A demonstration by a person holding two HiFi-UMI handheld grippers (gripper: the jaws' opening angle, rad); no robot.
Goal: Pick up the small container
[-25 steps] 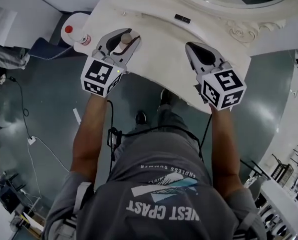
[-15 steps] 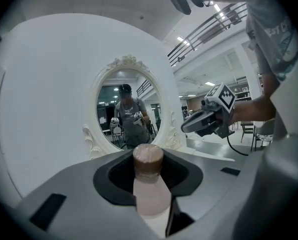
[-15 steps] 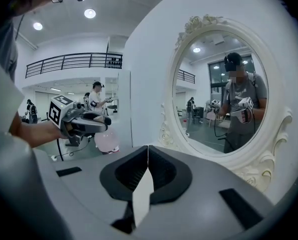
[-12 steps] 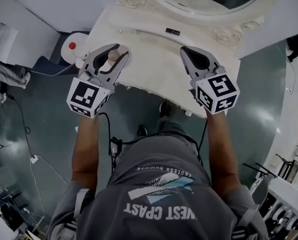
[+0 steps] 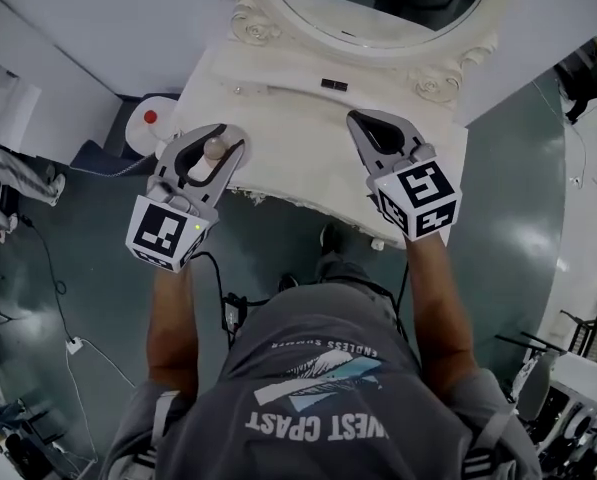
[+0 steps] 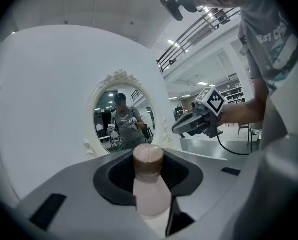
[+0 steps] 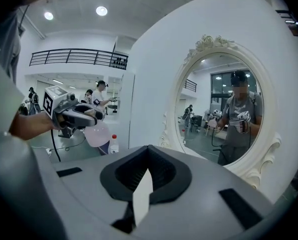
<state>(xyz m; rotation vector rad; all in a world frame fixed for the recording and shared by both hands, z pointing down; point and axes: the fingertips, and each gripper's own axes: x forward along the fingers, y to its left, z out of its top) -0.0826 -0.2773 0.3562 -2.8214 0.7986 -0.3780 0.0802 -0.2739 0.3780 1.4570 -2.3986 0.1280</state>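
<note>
The small container [image 5: 214, 150], a pale pink bottle with a brown cap, stands upright between the jaws of my left gripper [image 5: 221, 138], which is shut on it over the left front of the white vanity table [image 5: 288, 158]. In the left gripper view the container [image 6: 149, 194] fills the gap between the grey jaws. My right gripper [image 5: 358, 120] hangs over the table's right part with its jaws together and nothing in them [image 7: 147, 170]. From the right gripper view the left gripper [image 7: 71, 111] shows with the pinkish container [image 7: 96, 134] under it.
An ornate oval mirror [image 5: 378, 3] stands at the back of the table, against a white wall. A small dark item [image 5: 334, 85] lies near the mirror's base. Left of the table, a red-capped bottle [image 5: 151, 118] stands on a round white stool. Cables run across the grey floor.
Both grippers sit lower in the head view and more of the mirror shows. The left gripper has kept its hold on the container and now hangs nearer the table's front edge.
</note>
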